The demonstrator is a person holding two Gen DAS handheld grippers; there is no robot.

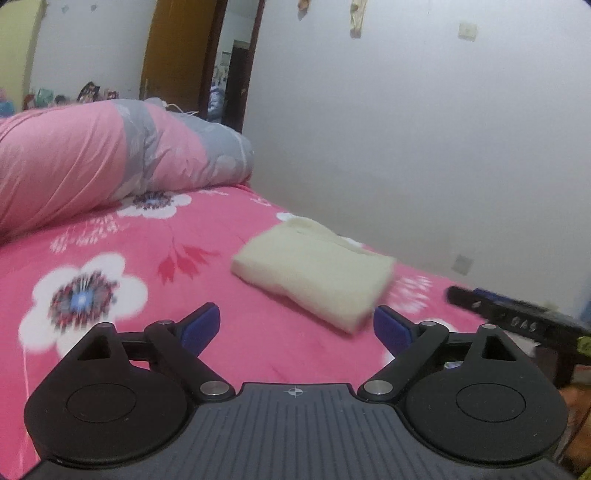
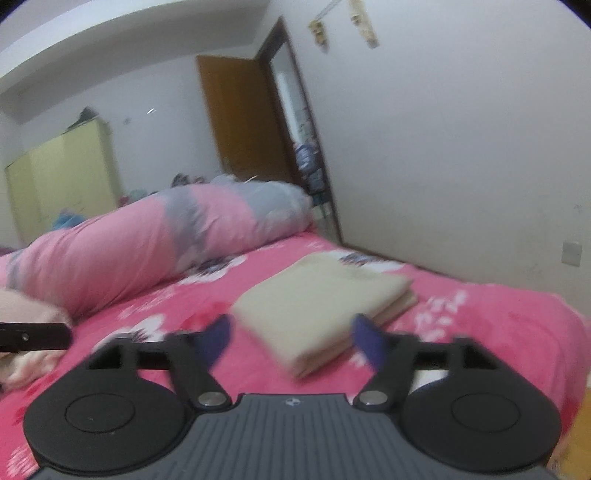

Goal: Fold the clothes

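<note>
Cream fleece garment [image 1: 314,269] folded flat on pink floral bed [image 1: 110,362], 12 o'clock | left hand-held gripper [image 1: 295,326], right hand-held gripper [image 2: 291,338]: fingers apart, empty | risk: snagging top layer would undo stack.

No readable words, brands or numbers are showing in either view; only a small crosshair mark [image 1: 294,391] is sitting on the ribbed grey body of the left gripper [image 1: 295,326].

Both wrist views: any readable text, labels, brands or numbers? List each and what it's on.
None readable.
Right tongs, seen from the left wrist: pale marks on the black side, too blurred to read.
Left tongs base plate: a crosshair mark only, no lettering.
Wall hangings: too small and blurred.
</note>
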